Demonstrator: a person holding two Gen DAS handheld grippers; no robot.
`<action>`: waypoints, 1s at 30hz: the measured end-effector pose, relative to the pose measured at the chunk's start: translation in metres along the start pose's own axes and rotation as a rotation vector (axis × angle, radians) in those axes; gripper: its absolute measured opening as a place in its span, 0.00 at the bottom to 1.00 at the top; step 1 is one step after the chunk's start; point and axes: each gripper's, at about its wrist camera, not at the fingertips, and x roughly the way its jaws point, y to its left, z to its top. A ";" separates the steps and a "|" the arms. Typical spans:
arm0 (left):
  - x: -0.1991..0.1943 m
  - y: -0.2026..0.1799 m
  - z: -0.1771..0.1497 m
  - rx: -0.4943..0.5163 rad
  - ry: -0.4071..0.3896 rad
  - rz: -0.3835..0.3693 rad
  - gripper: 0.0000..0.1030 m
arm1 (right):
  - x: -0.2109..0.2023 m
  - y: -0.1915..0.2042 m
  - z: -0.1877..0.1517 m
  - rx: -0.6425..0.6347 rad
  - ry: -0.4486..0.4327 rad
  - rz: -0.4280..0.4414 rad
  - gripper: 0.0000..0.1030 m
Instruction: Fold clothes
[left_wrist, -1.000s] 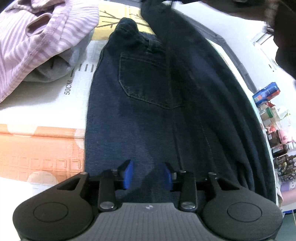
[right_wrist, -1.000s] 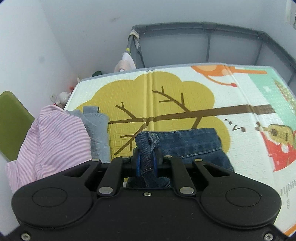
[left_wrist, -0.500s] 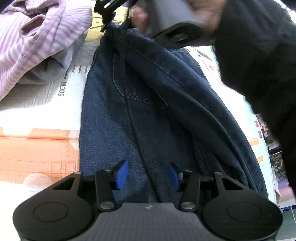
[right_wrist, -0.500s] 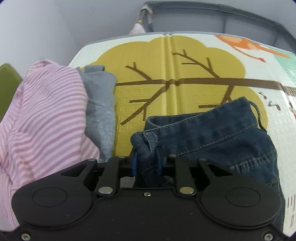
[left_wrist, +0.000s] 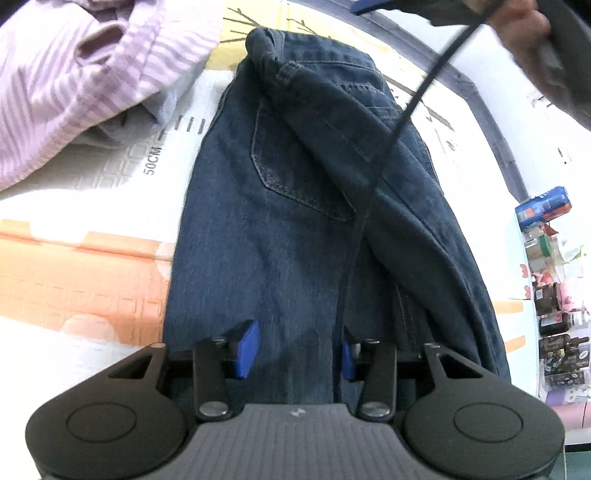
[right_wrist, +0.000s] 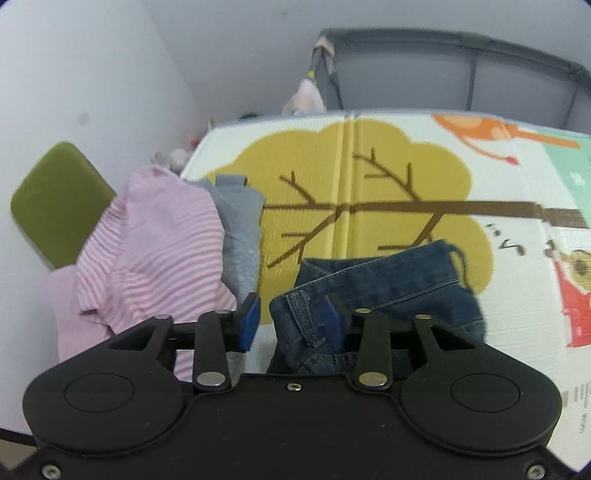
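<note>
Dark blue jeans (left_wrist: 295, 229) lie lengthwise on the play mat (left_wrist: 74, 206), one half laid over the other, back pocket showing. My left gripper (left_wrist: 297, 350) hovers low over the near end of the jeans. Its jaws are closing, denim shows between the blue pads, and neither pad presses on it. My right gripper (right_wrist: 291, 325) is at the waistband end of the jeans (right_wrist: 388, 280). Its jaws are opening, and a belt-loop corner stands loose between them, clear of the left pad. A hand (left_wrist: 524, 22) carries that gripper at the top of the left wrist view.
A pink striped shirt (right_wrist: 155, 251) and a grey garment (right_wrist: 240, 229) are piled left of the jeans. A black cable (left_wrist: 406, 110) hangs across the denim. A green cushion (right_wrist: 55, 206) is at the left, a playpen rail (right_wrist: 443, 40) is behind the mat, and shelves of bottles (left_wrist: 554, 295) are at the right.
My right gripper came down with the waistband, laid it on the mat, then opened and drew back upward. The jeans have settled flat. My left gripper has hardly moved.
</note>
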 end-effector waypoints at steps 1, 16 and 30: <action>-0.003 0.000 0.000 0.000 -0.001 0.004 0.45 | -0.008 -0.003 -0.001 0.003 -0.005 0.004 0.38; -0.061 -0.064 -0.018 0.101 -0.054 0.029 0.57 | -0.153 -0.064 -0.091 -0.041 -0.025 0.021 0.40; -0.111 -0.153 -0.079 0.412 0.004 -0.177 0.61 | -0.294 -0.134 -0.197 0.018 -0.239 -0.121 0.46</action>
